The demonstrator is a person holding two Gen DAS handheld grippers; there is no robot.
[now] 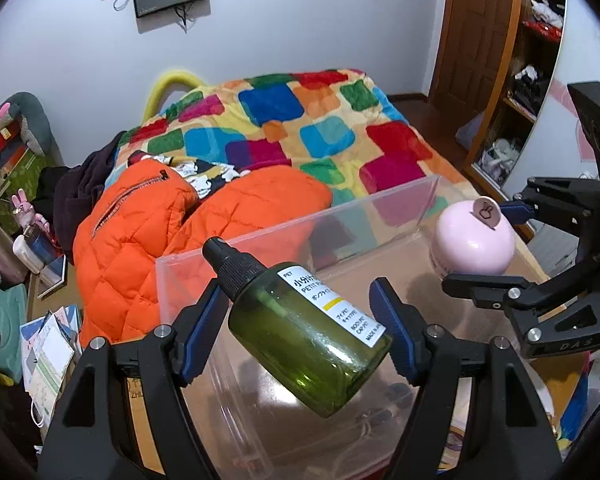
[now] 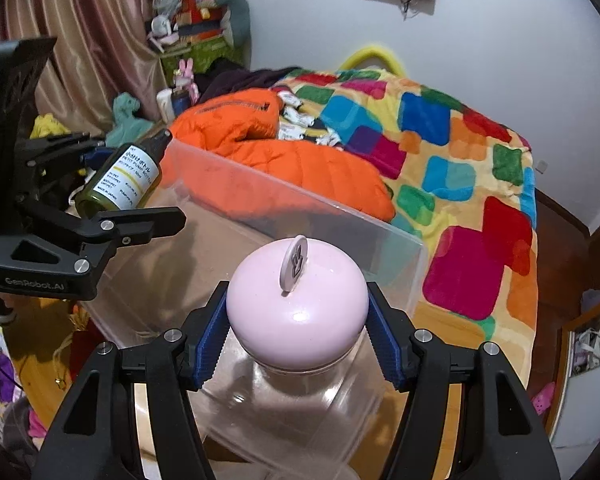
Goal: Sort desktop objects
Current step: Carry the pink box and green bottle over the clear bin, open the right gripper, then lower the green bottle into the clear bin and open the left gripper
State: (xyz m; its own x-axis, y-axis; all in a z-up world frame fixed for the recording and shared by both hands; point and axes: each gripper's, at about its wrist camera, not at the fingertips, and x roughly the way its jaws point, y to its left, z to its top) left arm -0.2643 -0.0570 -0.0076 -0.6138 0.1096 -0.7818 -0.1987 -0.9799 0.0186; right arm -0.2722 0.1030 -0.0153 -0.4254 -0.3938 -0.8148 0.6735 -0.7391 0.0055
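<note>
My left gripper [image 1: 296, 320] is shut on a green pump bottle [image 1: 300, 332] with a black cap and white label, held tilted above a clear plastic box [image 1: 296, 220]. My right gripper [image 2: 298, 332] is shut on the pink domed lid of a clear jar [image 2: 298, 312], held over the same box [image 2: 300, 196]. In the left wrist view the pink-lidded jar [image 1: 472, 244] and the right gripper [image 1: 496, 248] are at the right. In the right wrist view the green bottle [image 2: 124, 178] and the left gripper [image 2: 104, 192] are at the left.
Behind the box is a bed with a colourful checked blanket [image 1: 320, 124] and an orange padded jacket [image 1: 152, 248]. Cluttered shelves and papers [image 1: 48, 344] lie at the left. A wooden wardrobe [image 1: 516, 60] stands at the right. The wooden desk [image 2: 452, 320] shows beneath the box.
</note>
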